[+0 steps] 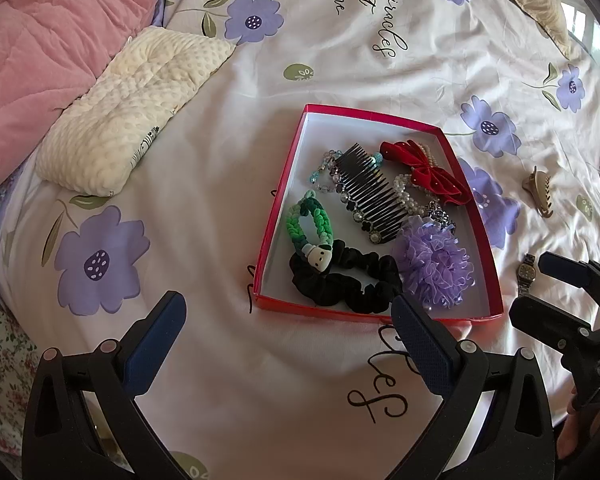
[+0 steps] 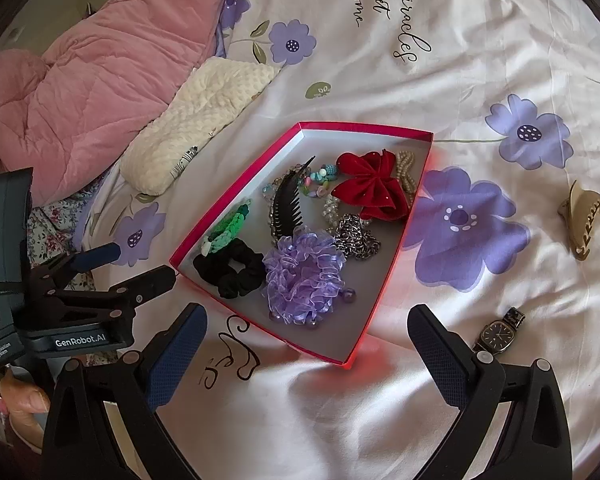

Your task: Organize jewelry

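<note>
Bedspread (image 2: 380, 420), white with purple flowers, bore every item.

Far left: pink quilt (image 1: 40, 40); beside it, cream dotted pillow (image 1: 140, 112).

Left gripper (image 1: 288, 340): fingers spread wide, holding nothing, hovering just short of the box's near left corner.

Centre: red box (image 2: 396, 272), shallow and lidless, lying flat. Contents, left to right in the right wrist view: green braided band (image 2: 230, 224); black scrunchie (image 2: 232, 270); black comb (image 2: 290, 208) lying over beaded strands; lilac ruffled scrunchie (image 2: 304, 276); red velvet bow (image 2: 374, 188); dark chain piece (image 2: 356, 236); pearl strand (image 2: 406, 172).

Right gripper (image 2: 308, 356): fingers likewise apart, empty, poised over the box's near edge.

Right, loose on the sheet outside the box: wristwatch (image 2: 500, 334), near the right gripper's outer finger; beige claw clip (image 2: 580, 220), farther off.

Step judged in hand: gathering nearly complete, two pieces outstanding. The next move would likely call for the right gripper to swing rightward, descend on the wristwatch and close across its case or band.
</note>
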{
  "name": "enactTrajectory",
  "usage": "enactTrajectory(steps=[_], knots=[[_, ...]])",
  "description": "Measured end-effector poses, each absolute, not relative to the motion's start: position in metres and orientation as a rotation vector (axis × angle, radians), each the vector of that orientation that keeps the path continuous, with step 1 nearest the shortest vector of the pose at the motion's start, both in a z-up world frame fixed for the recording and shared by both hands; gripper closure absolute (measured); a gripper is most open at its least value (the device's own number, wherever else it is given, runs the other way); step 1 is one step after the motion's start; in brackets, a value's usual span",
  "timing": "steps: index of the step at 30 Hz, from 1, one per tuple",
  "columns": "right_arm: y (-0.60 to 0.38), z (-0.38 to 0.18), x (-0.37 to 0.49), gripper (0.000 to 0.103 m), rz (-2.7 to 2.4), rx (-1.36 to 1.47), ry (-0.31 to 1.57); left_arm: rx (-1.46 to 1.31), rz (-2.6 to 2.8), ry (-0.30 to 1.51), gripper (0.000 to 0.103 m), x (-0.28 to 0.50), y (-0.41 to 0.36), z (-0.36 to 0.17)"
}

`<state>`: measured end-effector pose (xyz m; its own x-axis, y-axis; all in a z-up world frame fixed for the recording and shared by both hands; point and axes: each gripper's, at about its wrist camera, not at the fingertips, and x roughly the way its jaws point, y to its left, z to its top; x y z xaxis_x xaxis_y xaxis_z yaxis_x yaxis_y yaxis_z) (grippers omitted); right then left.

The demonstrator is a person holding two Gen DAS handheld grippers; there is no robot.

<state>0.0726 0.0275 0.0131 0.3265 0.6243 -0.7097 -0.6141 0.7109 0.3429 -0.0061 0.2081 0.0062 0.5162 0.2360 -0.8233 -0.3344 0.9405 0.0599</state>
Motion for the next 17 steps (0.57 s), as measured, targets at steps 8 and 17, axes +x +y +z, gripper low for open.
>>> enactTrajectory(steps=[8, 17], knots=[[0.0273, 0.0144, 0.0727, 0.001, 0.814, 0.017, 0.933, -0.095, 0.351, 0.960, 0.000, -0.0072, 0.2039, 0.0087], [0.0276, 0.0157, 0.0725, 0.001, 0.814, 0.022, 0.932, -0.106, 0.354, 0.964, 0.000, -0.0079, 0.2022, 0.0087]])
